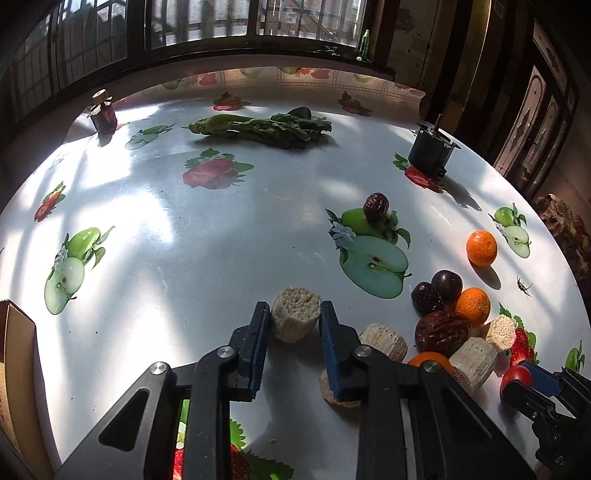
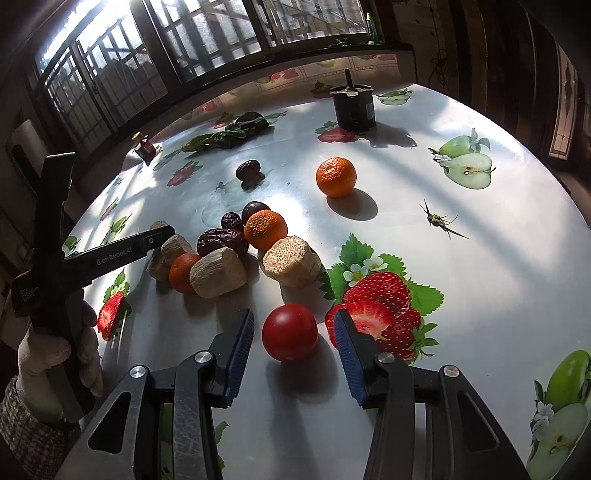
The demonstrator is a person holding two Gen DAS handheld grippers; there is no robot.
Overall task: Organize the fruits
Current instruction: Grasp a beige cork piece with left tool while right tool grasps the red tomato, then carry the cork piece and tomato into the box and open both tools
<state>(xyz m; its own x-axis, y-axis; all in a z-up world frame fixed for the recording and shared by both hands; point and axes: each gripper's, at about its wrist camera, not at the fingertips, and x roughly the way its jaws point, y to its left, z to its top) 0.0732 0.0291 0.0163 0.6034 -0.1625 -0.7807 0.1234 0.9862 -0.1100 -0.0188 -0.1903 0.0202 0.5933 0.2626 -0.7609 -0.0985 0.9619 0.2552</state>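
The left gripper (image 1: pixel 294 320) pinches a pale, rough cylindrical corn-cob piece (image 1: pixel 295 316) beside the fruit pile, with bare glossy tablecloth (image 1: pixel 192 236) beyond. The right gripper (image 2: pixel 294 343) stands spread around a round red tomato (image 2: pixel 290 336) (pads not touching).

A glossy fruit-printed desk (image 1: pixel 221 221) carries leafy greens (image 1: pixel 266 127) near its far edge — a small dark bottle (image 1: pixel 104 114) to their left, a black motor (image 1: pixel 432 149) far right — windows (image 1: pixel 207 22) behind.
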